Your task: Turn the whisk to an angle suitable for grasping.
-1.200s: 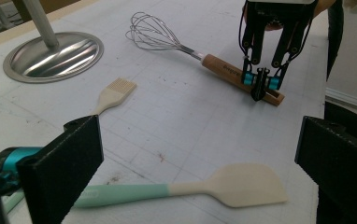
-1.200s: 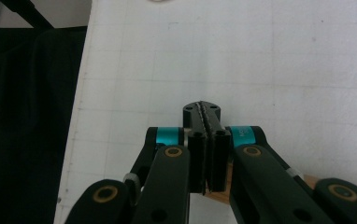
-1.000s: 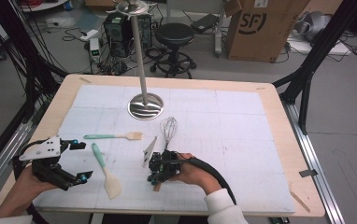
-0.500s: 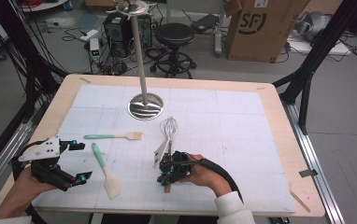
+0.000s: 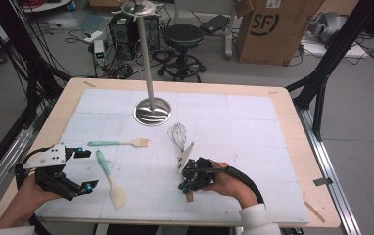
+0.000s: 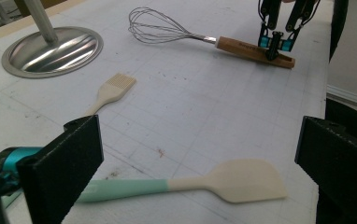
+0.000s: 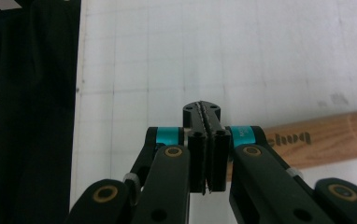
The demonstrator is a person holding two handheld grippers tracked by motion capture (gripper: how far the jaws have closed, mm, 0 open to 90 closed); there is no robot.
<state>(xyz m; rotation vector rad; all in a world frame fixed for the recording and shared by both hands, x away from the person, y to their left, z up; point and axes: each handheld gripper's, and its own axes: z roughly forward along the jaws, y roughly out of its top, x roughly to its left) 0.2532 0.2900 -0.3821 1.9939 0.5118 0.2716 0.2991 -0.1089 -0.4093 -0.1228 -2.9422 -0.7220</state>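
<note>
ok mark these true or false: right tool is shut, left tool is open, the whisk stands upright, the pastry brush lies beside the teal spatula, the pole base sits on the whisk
1. The right tool is shut: true, its jaws are pressed together over the whisk handle.
2. The left tool is open: true.
3. The whisk stands upright: false, it lies flat on the mat.
4. The pastry brush lies beside the teal spatula: true.
5. The pole base sits on the whisk: false, they are apart.

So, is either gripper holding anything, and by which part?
Nothing is held: the right gripper is shut empty, tips against the whisk handle; the left gripper stands open.
</note>
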